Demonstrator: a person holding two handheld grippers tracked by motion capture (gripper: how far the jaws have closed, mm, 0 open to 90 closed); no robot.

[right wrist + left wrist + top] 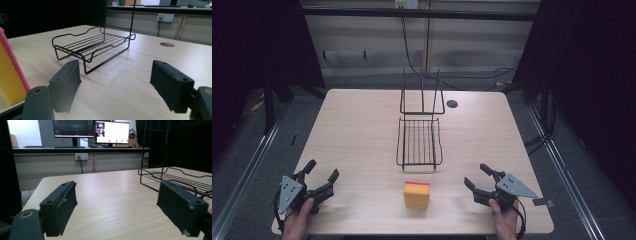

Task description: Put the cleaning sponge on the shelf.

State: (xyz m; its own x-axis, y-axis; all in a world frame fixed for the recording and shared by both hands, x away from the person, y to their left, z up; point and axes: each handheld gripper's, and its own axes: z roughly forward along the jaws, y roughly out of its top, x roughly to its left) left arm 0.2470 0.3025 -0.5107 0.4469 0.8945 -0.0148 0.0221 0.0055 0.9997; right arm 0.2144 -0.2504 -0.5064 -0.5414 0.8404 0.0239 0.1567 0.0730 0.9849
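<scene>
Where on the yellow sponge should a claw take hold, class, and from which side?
Grip the sponge across its two flat side faces, probably coming from above: it stands upright on the table, pink edge up, with free space all round. The right claw, open, sits near it.

Lab: monitors [91, 131] on bench, dark-curtained test table [357, 130].

Left gripper [321, 176]: held at near left, jaws spread, nothing gripped
Right gripper [477, 176]: held at near right, jaws spread, nothing gripped
</scene>
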